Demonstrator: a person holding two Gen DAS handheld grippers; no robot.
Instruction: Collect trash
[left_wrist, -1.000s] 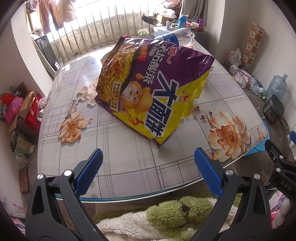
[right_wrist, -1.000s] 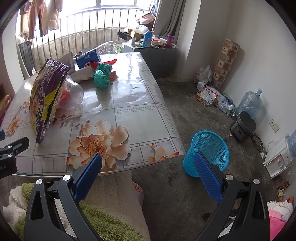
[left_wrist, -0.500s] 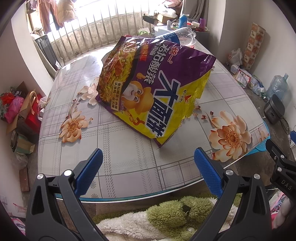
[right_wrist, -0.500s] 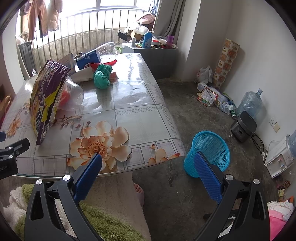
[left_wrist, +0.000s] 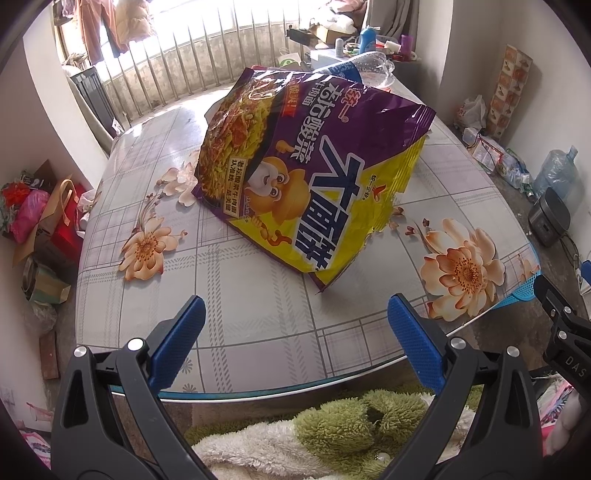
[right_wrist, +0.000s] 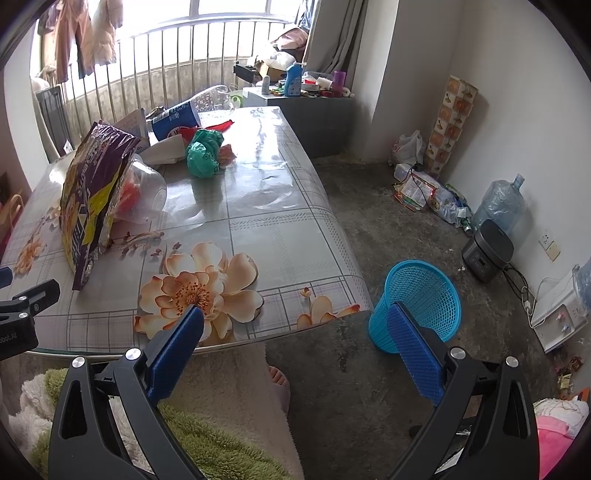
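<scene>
Daylight is pouring through a barred window (right_wrist: 207, 40), where clothes (right_wrist: 85, 40) are hanging. White walls (right_wrist: 517, 92) are enclosing a bare, stained concrete floor (right_wrist: 388, 236). A desk (right_wrist: 266, 229) under a floral cloth is reflecting the glare; a grey cabinet (right_wrist: 314, 118) is standing behind it.

Ahead of the spread left gripper (left_wrist: 293, 343), the floral-clothed table (left_wrist: 258, 325) carries a purple-yellow noodle bag (left_wrist: 306, 166), with a clear bottle (right_wrist: 144, 192) and green bag (right_wrist: 203, 151) beyond.

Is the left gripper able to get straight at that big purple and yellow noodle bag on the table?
Probably yes. The left gripper is open, aimed at the noodle bag, with only bare table between them.
</scene>
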